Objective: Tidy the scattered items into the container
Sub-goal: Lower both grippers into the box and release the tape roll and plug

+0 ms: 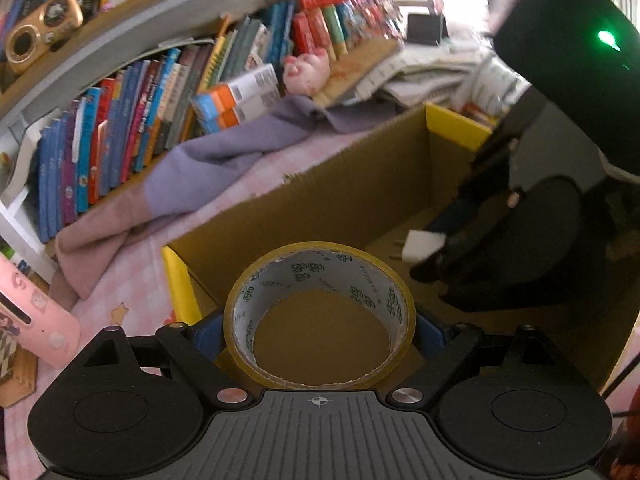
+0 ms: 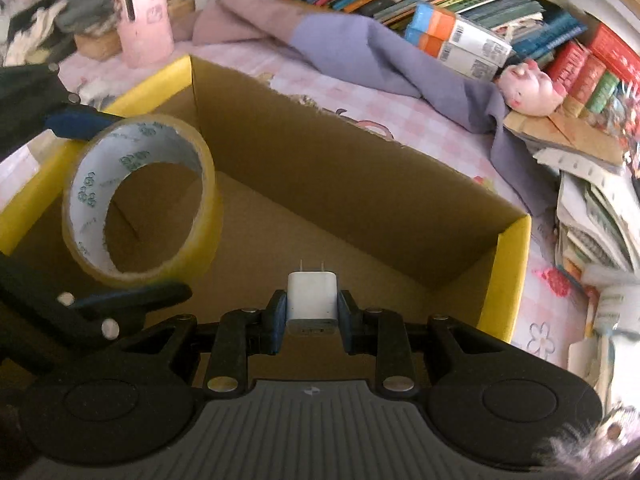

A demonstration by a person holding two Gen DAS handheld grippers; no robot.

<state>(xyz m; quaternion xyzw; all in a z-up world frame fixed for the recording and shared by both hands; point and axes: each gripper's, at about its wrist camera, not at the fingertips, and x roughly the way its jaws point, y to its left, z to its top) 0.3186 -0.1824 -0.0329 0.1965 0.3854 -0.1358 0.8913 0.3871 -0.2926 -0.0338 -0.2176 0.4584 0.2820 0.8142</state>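
Open cardboard box (image 2: 360,184), bare floor inside

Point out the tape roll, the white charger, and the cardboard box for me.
tape roll (image 1: 320,256), left wrist view, top of its yellowish rim.
white charger (image 2: 312,298), right wrist view, middle of its white body.
cardboard box (image 2: 340,160), right wrist view, inner face of its far wall.

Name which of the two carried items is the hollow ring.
The tape roll in the left tool; the right tool carries a solid white charger.

A pink checked tablecloth (image 2: 360,92) is covering the surface, and lying on it are an open cardboard box (image 2: 360,168), a crumpled purple-and-mauve cloth (image 2: 360,44), a pink plush pig (image 2: 528,88) and stacked papers (image 2: 592,208).
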